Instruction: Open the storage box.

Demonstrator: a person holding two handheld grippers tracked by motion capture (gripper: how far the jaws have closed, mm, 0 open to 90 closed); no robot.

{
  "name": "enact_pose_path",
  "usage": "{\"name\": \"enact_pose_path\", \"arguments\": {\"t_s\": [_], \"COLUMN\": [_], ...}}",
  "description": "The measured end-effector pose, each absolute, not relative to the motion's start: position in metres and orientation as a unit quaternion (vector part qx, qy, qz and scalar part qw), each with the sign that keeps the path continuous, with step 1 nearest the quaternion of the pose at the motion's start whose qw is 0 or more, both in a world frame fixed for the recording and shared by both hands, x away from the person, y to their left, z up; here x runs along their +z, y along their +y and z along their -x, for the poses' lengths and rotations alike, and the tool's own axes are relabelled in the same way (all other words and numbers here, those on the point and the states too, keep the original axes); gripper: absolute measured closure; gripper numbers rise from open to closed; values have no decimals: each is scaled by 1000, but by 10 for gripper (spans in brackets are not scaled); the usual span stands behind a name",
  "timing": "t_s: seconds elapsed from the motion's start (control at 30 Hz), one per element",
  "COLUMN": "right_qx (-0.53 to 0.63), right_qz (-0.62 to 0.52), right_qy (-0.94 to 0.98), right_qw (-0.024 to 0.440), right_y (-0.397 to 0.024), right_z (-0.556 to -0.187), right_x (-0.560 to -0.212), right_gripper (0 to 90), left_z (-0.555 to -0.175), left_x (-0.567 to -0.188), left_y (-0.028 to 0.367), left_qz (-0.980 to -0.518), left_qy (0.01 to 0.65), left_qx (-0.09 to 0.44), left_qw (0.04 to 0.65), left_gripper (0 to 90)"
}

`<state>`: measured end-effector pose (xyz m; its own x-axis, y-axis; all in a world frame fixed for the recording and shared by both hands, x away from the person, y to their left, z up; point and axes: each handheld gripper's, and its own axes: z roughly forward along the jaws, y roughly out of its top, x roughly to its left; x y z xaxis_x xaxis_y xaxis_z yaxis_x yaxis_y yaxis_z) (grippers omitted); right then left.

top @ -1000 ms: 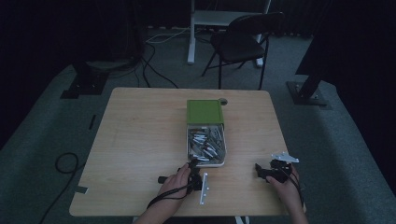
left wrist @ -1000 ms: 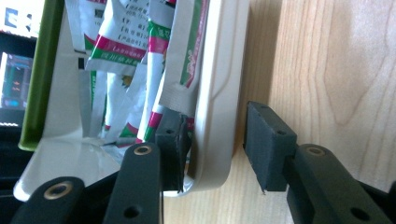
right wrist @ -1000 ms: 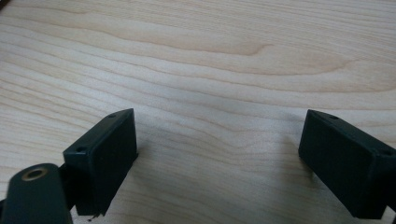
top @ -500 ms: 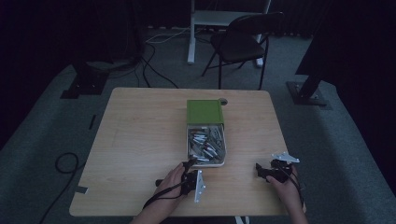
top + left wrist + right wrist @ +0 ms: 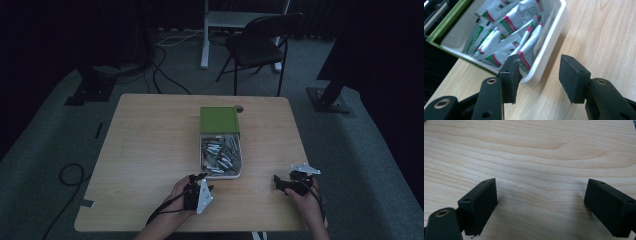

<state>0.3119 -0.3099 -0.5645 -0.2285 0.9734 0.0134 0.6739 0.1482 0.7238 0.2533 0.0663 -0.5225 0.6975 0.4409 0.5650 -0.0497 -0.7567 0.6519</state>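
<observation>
A white tray [image 5: 221, 175] filled with several green-and-red sachets [image 5: 220, 155] lies mid-table, and its green lid [image 5: 219, 120] stands at the far end. My left gripper [image 5: 198, 179] hovers just short of the tray's near left corner. In the left gripper view the tray rim [image 5: 549, 47] and the sachets [image 5: 524, 37] lie right ahead of my left gripper [image 5: 539, 72]. Its jaws have just been opening and hold nothing. My right gripper [image 5: 277, 183] rests low at the table's near right. In its own view my right gripper [image 5: 541, 202] stands wide open over bare wood.
The wooden table [image 5: 150, 150] has its near edge close under both hands. A small round object [image 5: 239, 108] sits by the lid's far right corner. A folding chair [image 5: 260, 45] stands beyond the table, and cables [image 5: 70, 175] trail on the floor at the left.
My left gripper has lifted a little and shifted slightly left near the tray's near corner. The right gripper has not moved.
</observation>
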Motion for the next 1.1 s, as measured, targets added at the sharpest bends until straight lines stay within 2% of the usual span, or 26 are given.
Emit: {"name": "enact_pose_path", "arguments": {"t_s": [0.37,0.9,1.1], "right_qx": [313,313,313], "right_qz": [-572,-572,-572], "right_qy": [719,719,719], "right_qw": [240,240,240], "right_y": [-310,-310,-310], "right_z": [-312,-312,-312], "right_x": [-565,-565,-565], "right_gripper": [109,109,109], "left_z": [-258,-269,-276], "left_x": [-515,-515,-519], "left_y": [94,130,151], "left_qz": [-847,-831,-814], "left_qy": [164,245,294], "left_qx": [367,323,294], "left_qw": [347,382,405], "left_gripper": [522,522,522]}}
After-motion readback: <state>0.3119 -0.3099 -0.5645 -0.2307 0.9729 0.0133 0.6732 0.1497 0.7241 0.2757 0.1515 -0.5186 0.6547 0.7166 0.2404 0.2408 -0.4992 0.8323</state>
